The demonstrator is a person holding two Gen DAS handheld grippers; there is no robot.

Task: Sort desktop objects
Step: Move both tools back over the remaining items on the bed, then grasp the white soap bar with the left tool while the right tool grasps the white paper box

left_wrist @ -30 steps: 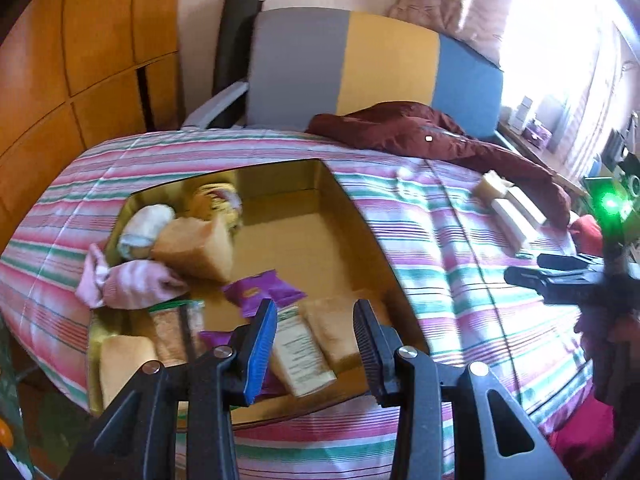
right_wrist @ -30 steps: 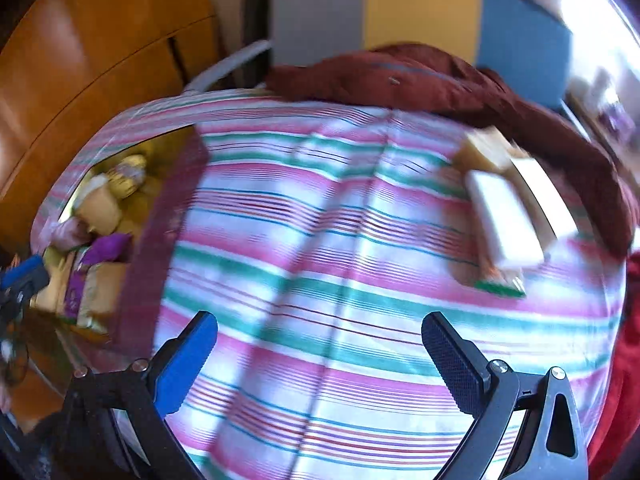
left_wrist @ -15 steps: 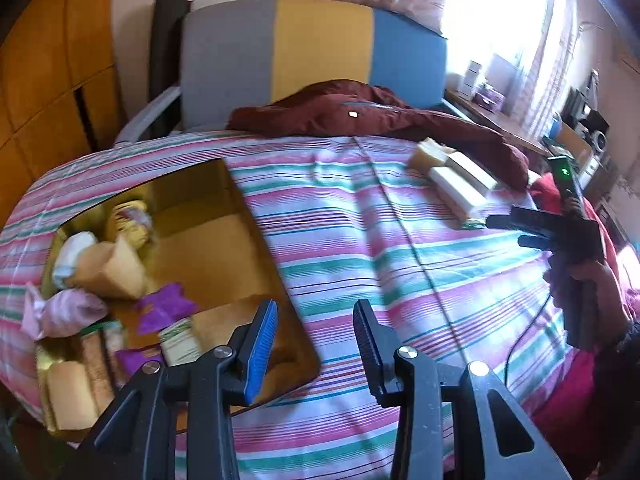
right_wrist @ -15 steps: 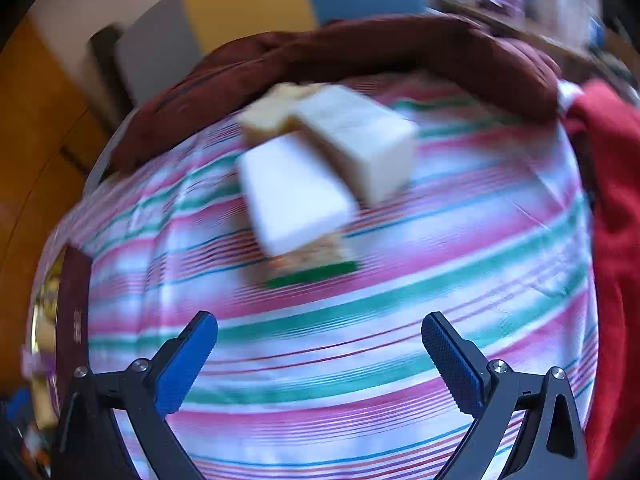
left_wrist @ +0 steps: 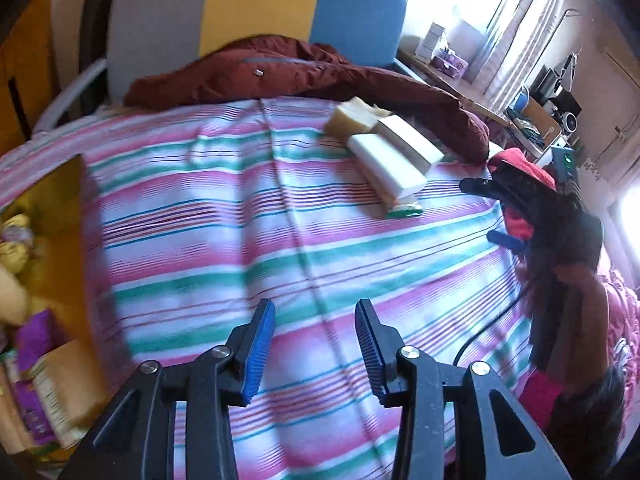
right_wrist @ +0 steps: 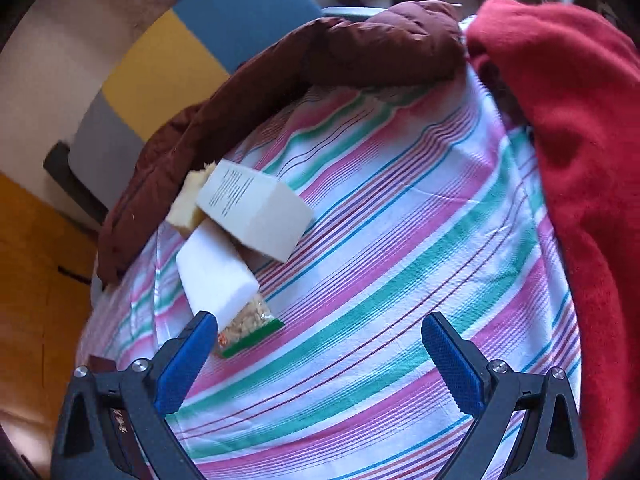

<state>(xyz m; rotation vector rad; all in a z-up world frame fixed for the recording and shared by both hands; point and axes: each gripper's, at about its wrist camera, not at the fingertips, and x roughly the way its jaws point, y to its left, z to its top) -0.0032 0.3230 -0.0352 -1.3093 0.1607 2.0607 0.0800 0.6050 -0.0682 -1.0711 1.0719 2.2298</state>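
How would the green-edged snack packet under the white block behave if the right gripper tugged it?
The snack packet looks thin and crinkly, so probably floppy and light. The white block lies partly on it, so a tug may shift the block or let the film slip.

We see a cluster on the striped surface (right_wrist: 400,240): a snack packet (right_wrist: 248,326) lies under the near end of a long block (right_wrist: 216,276), a box (right_wrist: 256,212) just behind it, a sponge (right_wrist: 188,204) behind that. A jacket (right_wrist: 320,68) lies behind them, a tray (left_wrist: 60,240) of items far left.
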